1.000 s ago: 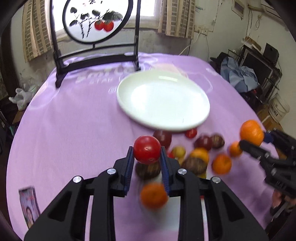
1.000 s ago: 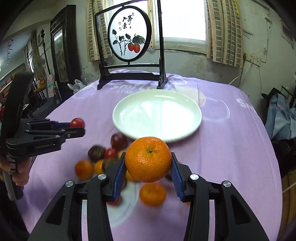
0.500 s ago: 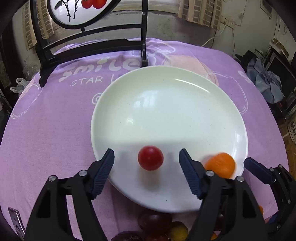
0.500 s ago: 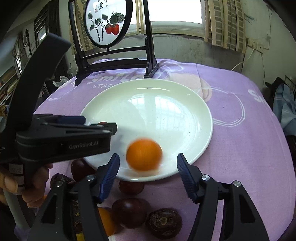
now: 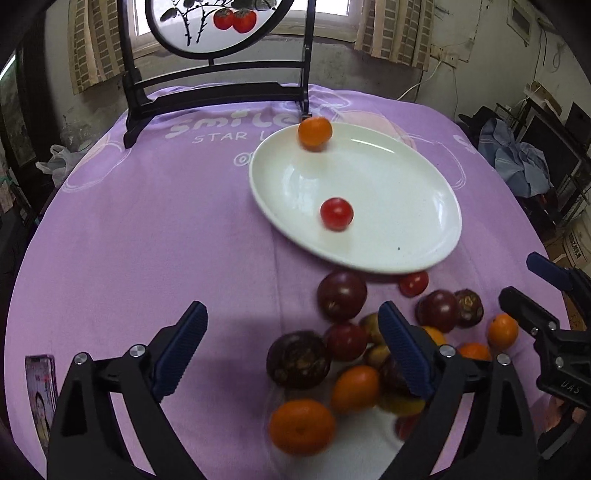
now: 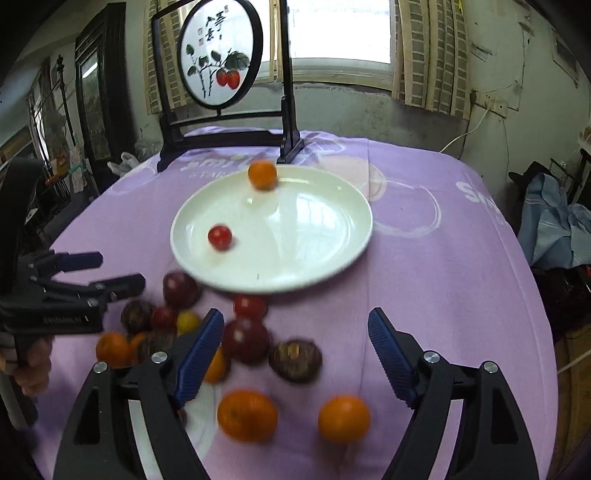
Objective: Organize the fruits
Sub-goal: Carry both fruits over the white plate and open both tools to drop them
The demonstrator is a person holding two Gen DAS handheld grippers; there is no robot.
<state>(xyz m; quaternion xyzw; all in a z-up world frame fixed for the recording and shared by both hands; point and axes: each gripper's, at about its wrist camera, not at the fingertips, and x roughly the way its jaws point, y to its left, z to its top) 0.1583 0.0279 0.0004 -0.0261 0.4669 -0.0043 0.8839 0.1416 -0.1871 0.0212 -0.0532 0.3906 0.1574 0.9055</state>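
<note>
Left wrist: left claw [image 5: 291,354] opening, wide, nothing held.

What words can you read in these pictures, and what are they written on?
"STAR L": purple tablecloth, the rest hidden by the white plate.
Bigger word above it, starting "Smil": same cloth, end hidden.
Black brush characters on the round screen: too small.
Left gripper label: blurred.

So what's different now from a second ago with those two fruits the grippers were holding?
Both were let go. The red tomato now lies on the white plate, the orange at its far rim. The left gripper and right gripper, jaws opening and empty, have pulled back over the fruit pile, which stayed put.
</note>
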